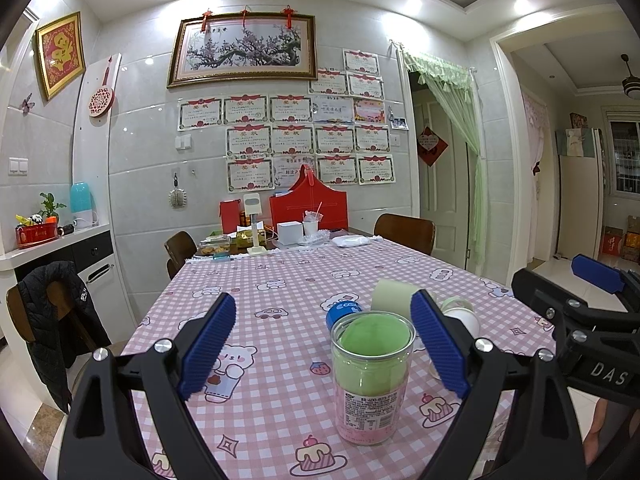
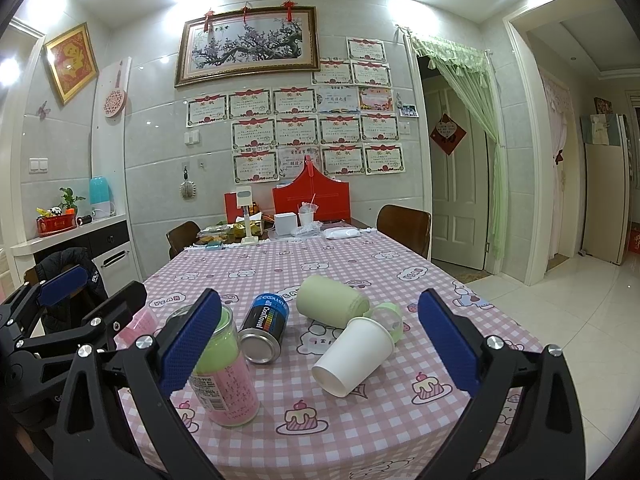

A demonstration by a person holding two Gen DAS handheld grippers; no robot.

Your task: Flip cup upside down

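Note:
A white paper cup (image 2: 354, 354) lies on its side on the pink checked tablecloth (image 2: 360, 264), mouth toward me; in the left wrist view only its edge (image 1: 464, 318) shows behind my finger. A pale green cup (image 2: 330, 300) lies on its side behind it, also seen in the left wrist view (image 1: 390, 294). My right gripper (image 2: 320, 348) is open and empty, with the white cup between its fingers. My left gripper (image 1: 324, 344) is open and empty, with a clear jar (image 1: 370, 376) between its fingers.
The clear jar with green and pink filling (image 2: 224, 368) stands upright at the left. A black and blue can (image 2: 266, 326) lies beside it. A small green-lidded jar (image 2: 390, 316) sits behind the white cup. Clutter and red boxes (image 2: 310, 200) fill the far end. Chairs (image 2: 404, 228) flank the table.

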